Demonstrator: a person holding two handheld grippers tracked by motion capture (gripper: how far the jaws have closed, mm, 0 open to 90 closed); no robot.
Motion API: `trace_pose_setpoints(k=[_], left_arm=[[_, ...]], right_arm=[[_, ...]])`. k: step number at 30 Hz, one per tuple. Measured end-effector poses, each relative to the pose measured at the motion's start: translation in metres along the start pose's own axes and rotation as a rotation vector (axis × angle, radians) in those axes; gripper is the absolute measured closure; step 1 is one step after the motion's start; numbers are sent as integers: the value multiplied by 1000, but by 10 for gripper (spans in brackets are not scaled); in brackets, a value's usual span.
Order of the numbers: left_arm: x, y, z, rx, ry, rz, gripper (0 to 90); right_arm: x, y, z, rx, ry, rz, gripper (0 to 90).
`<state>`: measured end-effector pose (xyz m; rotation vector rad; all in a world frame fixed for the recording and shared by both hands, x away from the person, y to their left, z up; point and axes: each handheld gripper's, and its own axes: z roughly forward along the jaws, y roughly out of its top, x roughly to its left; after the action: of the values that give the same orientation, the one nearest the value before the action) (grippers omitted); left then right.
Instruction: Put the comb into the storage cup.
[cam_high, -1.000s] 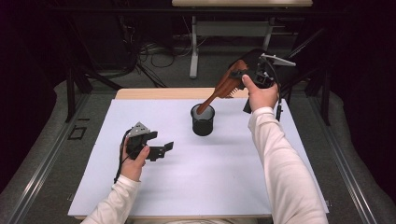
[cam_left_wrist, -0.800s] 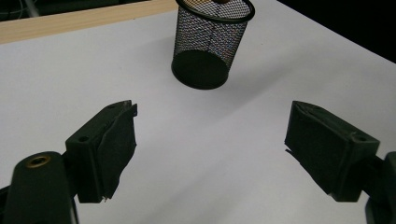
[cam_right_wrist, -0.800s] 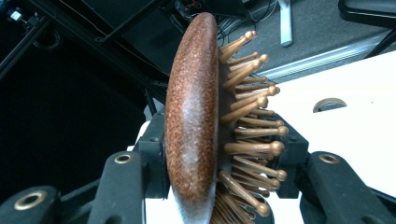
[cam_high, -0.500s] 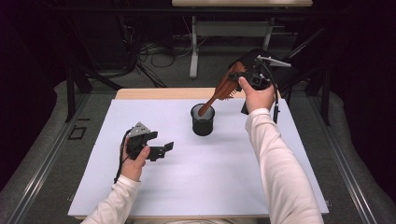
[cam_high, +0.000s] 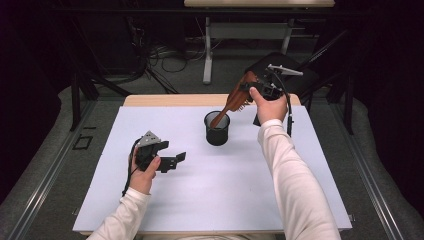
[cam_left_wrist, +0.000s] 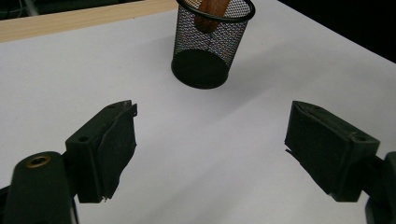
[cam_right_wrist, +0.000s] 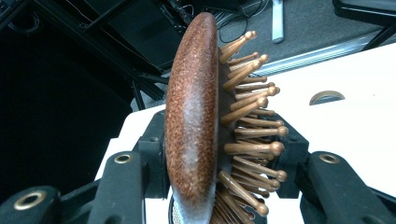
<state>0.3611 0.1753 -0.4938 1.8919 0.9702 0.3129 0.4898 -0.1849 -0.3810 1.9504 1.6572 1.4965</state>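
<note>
The right gripper (cam_high: 252, 89) is clamping the head of the wooden hairbrush (cam_high: 235, 97) and lowering its handle into the mesh cup (cam_high: 217, 131) on the worktop (cam_high: 210, 200), needing only a release next, while the left gripper (cam_high: 175, 161) is resting wide open, holding nothing.

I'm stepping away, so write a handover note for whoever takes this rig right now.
Right hand-held gripper: shut on the head of the wooden hairbrush, held tilted above the far edge of the table.
Left hand-held gripper: open, holds nothing, near the white table, left of the cup.
Black mesh cup: upright mid-table.
Done: the brush handle's tip is inside the cup.
Left: probably lower the brush, let go, pull the hand back.
</note>
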Motion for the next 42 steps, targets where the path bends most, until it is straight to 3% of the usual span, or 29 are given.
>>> trace_pose_setpoints(k=[15,42], left_arm=[[1,0,0,-1,-2,-2,159],[1,-1,0,-1,-3,-4,160]], right_arm=[[-4,-12,15,18,-28,-24,499],[-3,-27,31,20,-29,-32,498]])
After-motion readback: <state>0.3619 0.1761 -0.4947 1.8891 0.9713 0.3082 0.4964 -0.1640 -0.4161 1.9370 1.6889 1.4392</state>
